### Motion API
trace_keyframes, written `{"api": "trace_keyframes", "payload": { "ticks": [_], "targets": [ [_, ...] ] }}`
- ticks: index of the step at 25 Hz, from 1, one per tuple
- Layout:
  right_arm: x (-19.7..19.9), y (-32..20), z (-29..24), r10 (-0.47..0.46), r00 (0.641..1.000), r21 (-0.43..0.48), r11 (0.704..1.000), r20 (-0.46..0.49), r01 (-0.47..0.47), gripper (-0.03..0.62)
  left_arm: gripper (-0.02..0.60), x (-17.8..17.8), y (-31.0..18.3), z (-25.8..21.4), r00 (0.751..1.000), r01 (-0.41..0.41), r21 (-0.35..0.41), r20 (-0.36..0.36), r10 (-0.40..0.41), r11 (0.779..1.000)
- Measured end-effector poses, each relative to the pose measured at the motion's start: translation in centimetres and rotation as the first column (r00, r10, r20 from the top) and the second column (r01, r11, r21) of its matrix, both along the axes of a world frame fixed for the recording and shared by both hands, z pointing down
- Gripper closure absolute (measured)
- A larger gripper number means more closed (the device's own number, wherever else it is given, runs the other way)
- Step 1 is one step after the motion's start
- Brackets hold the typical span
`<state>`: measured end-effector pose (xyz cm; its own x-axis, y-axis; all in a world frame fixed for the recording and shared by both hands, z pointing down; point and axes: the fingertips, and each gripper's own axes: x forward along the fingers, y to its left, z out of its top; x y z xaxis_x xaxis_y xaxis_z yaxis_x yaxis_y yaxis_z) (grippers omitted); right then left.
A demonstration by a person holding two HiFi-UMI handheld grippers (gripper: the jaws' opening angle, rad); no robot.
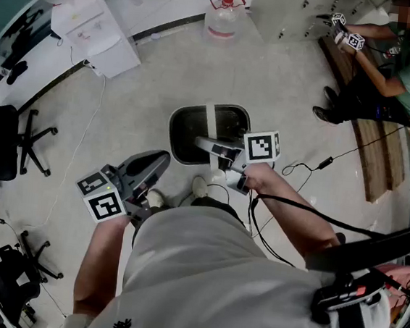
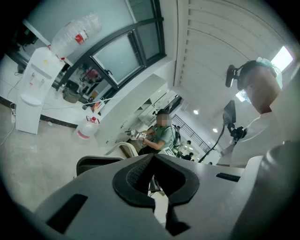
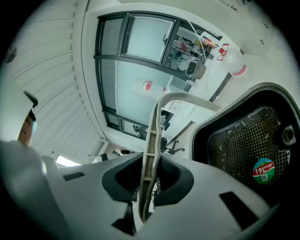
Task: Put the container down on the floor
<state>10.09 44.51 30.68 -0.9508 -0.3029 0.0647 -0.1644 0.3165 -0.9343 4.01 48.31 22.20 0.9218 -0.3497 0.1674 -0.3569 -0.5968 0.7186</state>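
Our right claw (image 1: 219, 150) is clamped on the bin's white handle (image 3: 151, 140) — the bin (image 1: 182, 137) is low before our shoes (image 1: 200, 187). Left claw (image 2: 152, 161) — closed, empty.

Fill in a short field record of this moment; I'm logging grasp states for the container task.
container: dark bin, mesh inside, white handle raised
right tool: shut on the handle
left tool: shut, empty, beside the container, not touching it
resting: cannot tell whether the container touches the floor
nearby: water jug on the floor; seated person on a bench
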Motion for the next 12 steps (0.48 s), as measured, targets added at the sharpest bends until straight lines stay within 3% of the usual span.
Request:
{"api": "trace_keyframes", "payload": {
  "ticks": [12],
  "targets": [
    [-1.5, -2.0, 2.2, -0.043, 0.999, -0.073, 0.996, -0.002, 0.043, 0.553, 0.571, 2.3, 1.5, 0.7, 0.995, -0.095, -0.015, 0.0, 0.095, 0.995]
  ]
}}
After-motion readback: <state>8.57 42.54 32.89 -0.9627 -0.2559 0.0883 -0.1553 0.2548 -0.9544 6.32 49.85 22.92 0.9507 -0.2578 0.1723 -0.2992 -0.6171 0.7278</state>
